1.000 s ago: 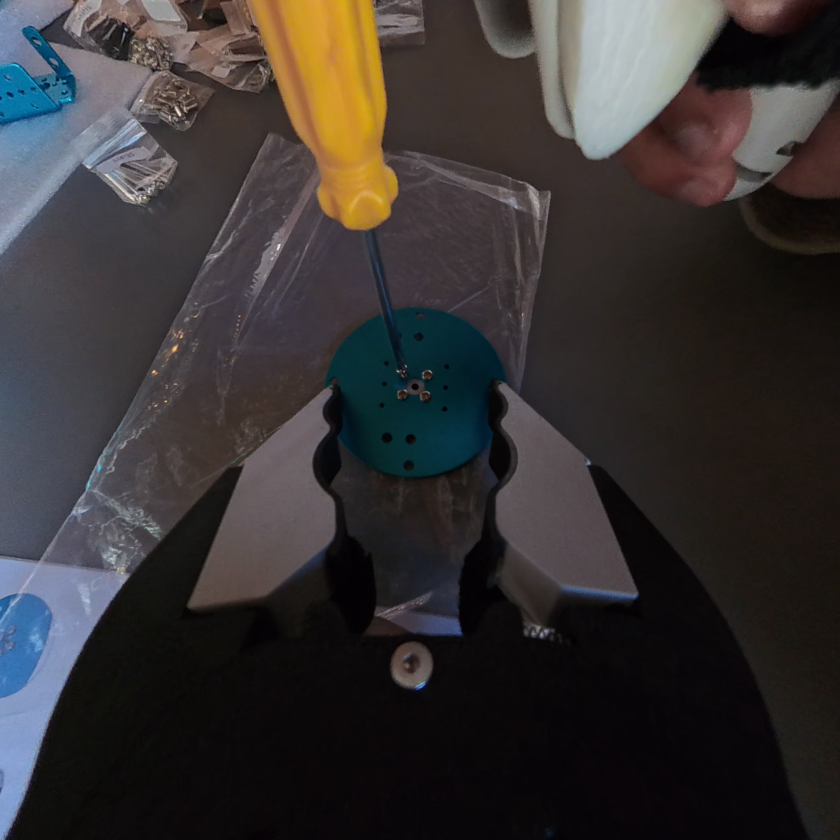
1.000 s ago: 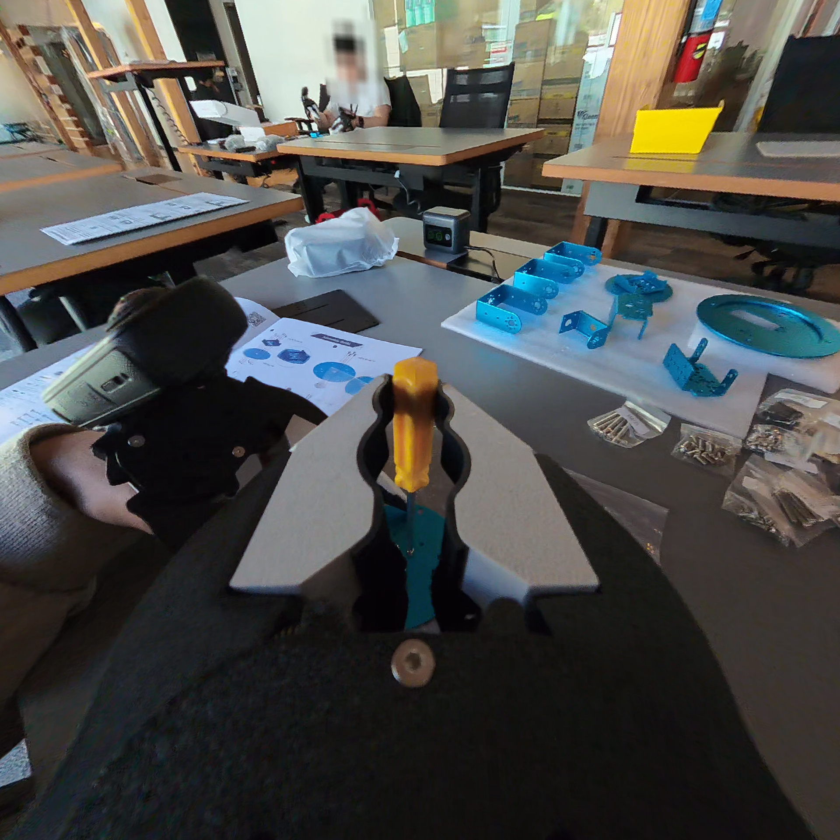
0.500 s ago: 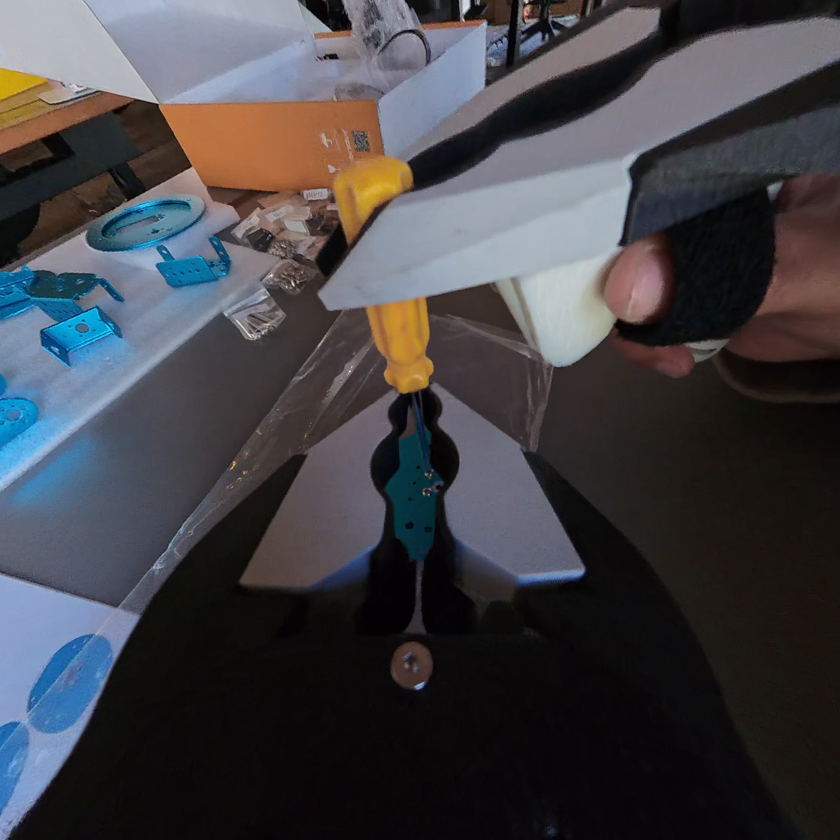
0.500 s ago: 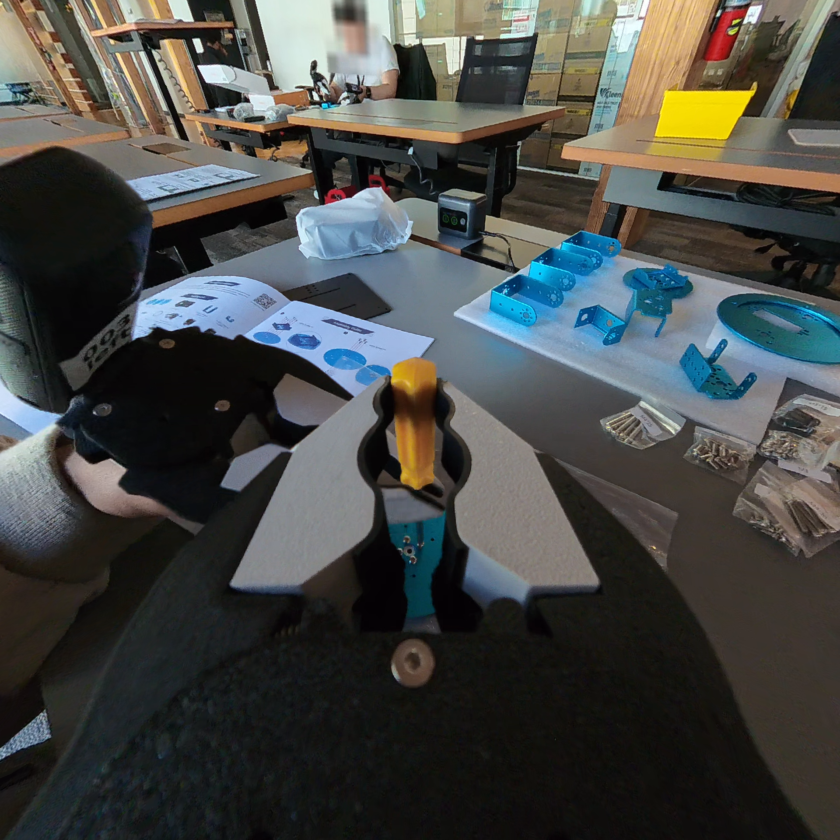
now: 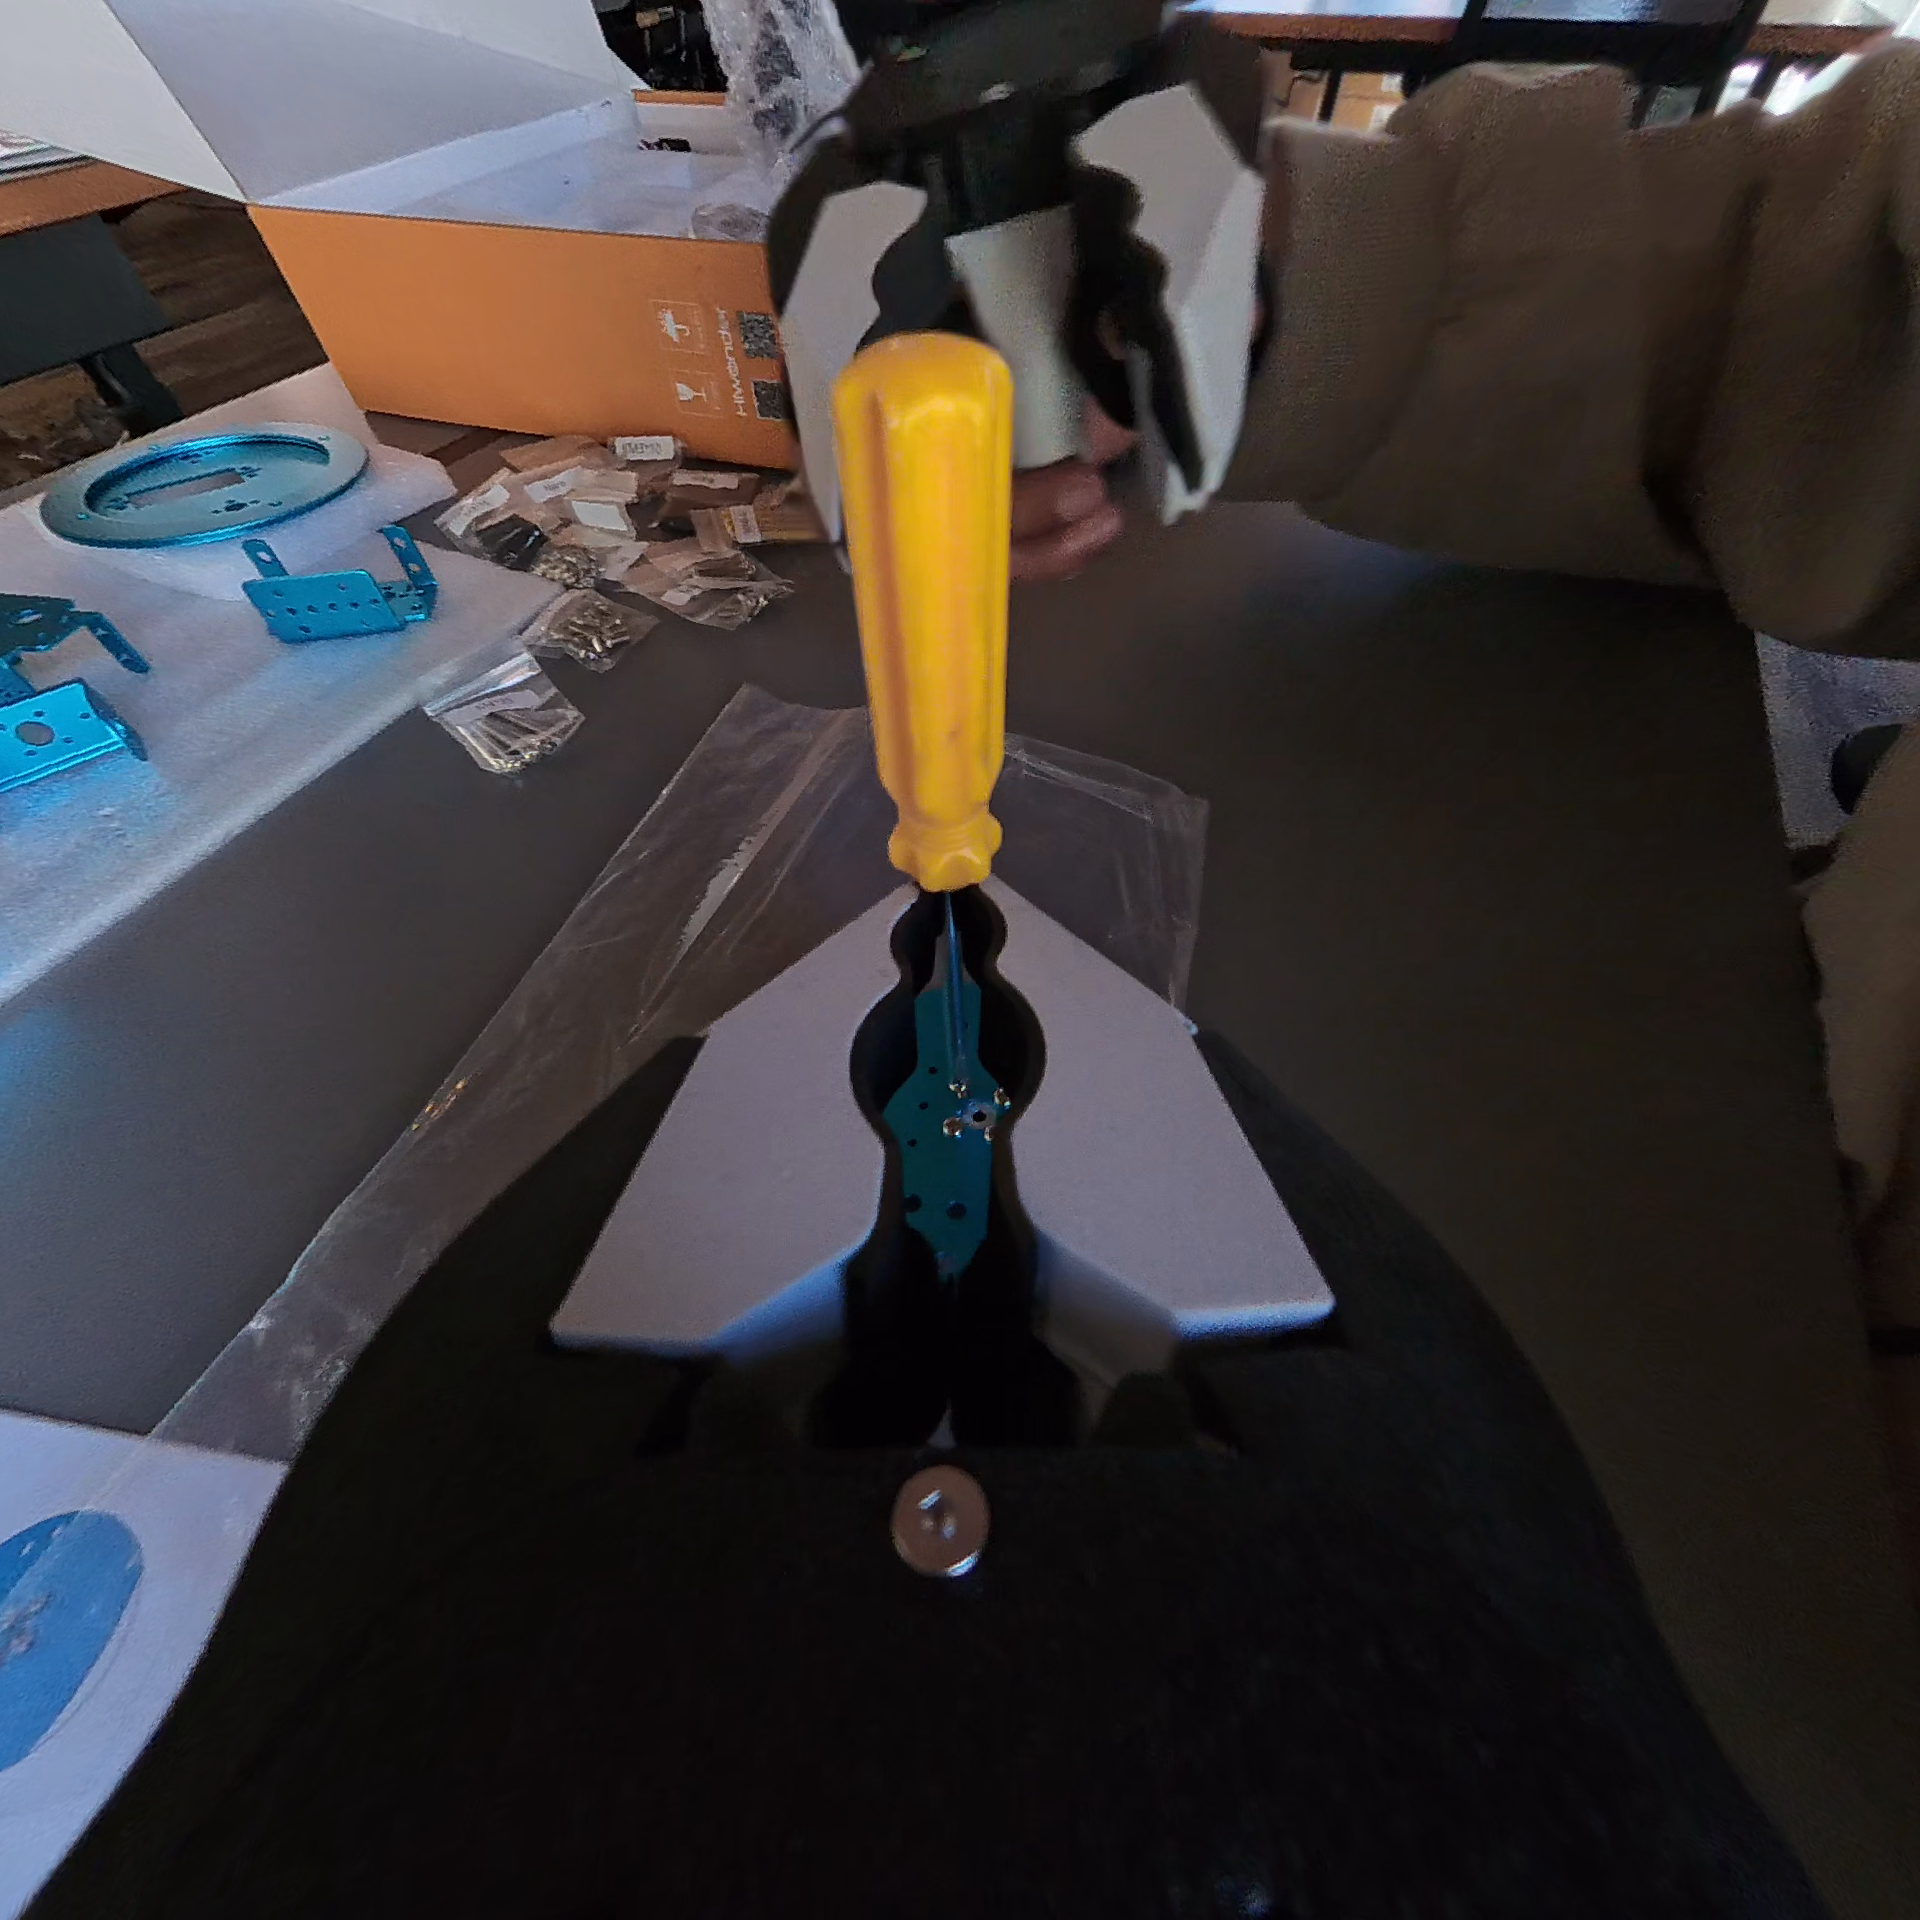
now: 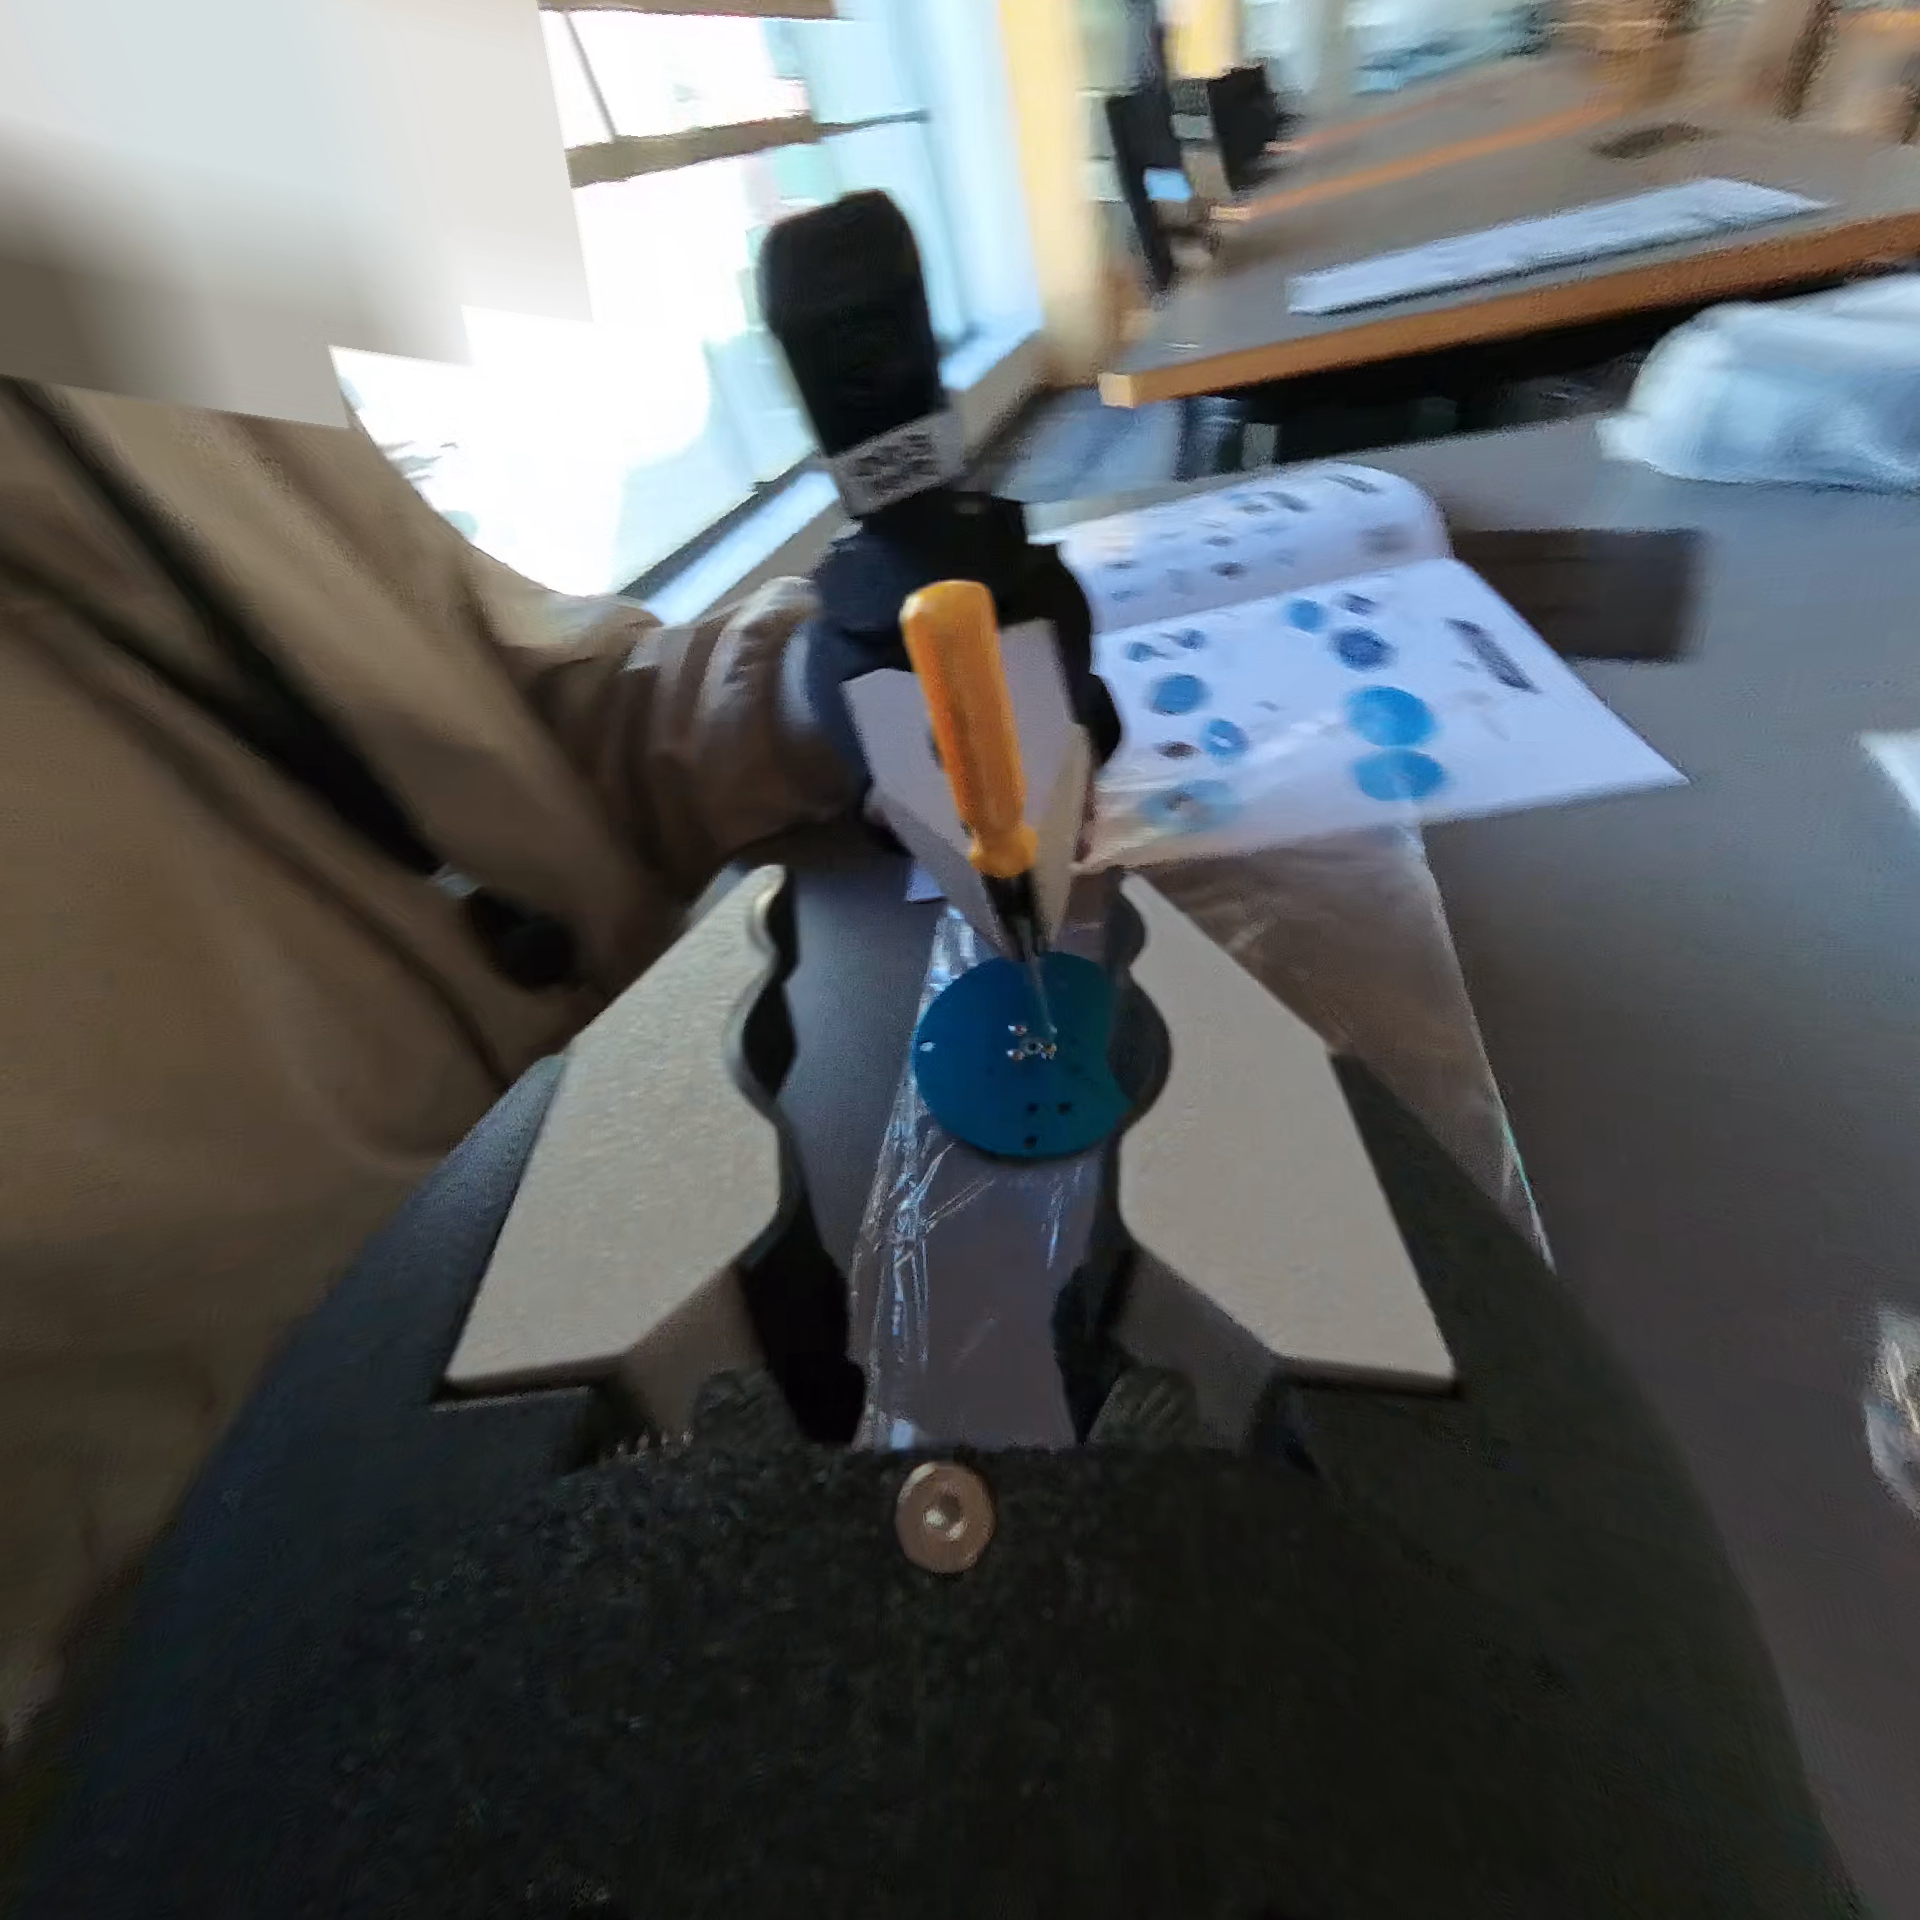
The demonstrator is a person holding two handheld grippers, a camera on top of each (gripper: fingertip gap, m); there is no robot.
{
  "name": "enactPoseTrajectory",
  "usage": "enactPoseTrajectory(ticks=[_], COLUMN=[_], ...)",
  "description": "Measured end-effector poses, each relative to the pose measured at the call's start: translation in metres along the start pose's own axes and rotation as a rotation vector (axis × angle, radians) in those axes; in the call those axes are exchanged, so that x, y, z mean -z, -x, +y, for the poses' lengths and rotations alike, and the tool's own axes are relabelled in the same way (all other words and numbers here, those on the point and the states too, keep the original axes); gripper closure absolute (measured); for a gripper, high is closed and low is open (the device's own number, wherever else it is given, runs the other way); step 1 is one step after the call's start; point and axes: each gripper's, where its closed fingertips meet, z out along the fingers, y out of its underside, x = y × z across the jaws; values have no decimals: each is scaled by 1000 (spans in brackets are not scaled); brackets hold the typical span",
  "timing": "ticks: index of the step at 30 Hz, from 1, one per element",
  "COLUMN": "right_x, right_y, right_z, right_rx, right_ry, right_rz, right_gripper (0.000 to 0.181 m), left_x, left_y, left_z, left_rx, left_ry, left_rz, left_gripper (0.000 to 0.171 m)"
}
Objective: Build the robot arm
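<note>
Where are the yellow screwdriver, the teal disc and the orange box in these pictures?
yellow screwdriver [image 5: 928,582]: left wrist view, middle of its handle.
teal disc [image 6: 977,1101]: right wrist view, bare flat face.
orange box [image 5: 499,312]: left wrist view, its front wall.

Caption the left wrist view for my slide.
Left tongs pinch the yellow screwdriver by its shaft, tip on the teal disc; right tongs open behind.

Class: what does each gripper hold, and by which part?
Left gripper grips the screwdriver by its metal shaft. Right gripper is open, holding nothing.
</note>
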Motion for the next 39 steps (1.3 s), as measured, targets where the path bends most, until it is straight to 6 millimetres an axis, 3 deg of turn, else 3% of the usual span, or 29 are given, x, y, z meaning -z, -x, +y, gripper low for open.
enactPoseTrajectory(ticks=[1,8,11,13,17,18,19,22,34,39], right_x=[-1,-36,-47,-48,-51,-51,-51,-51,-52,-54], right_y=[1,1,7,11,9,9,10,13,21,18], right_z=[-1,-31,-25,-16,-15,-14,-13,-10,-10,-9], right_rx=[51,101,107,131,182,198,207,210,258,281], right_ry=[-8,-73,20,82,63,66,75,84,53,26], right_rz=[-85,-547,-685,-759,-738,-729,-727,-727,-688,-542], right_gripper=[135,139,144,161,164,165,165,166,165,166], left_x=[1,0,-2,-2,0,3,6,16,-3,-3], left_y=[-1,-2,-3,-2,-1,-2,-3,-8,-23,-23], left_z=[0,0,0,0,2,9,21,47,65,65], left_rx=[-1,9,10,9,-2,-26,-40,-16,-94,-62], left_ry=[1,0,1,2,3,48,123,278,363,360], left_rz=[7,29,33,29,27,32,50,115,122,134], left_gripper=[167,167,167,167,167,154,119,94,93,95])
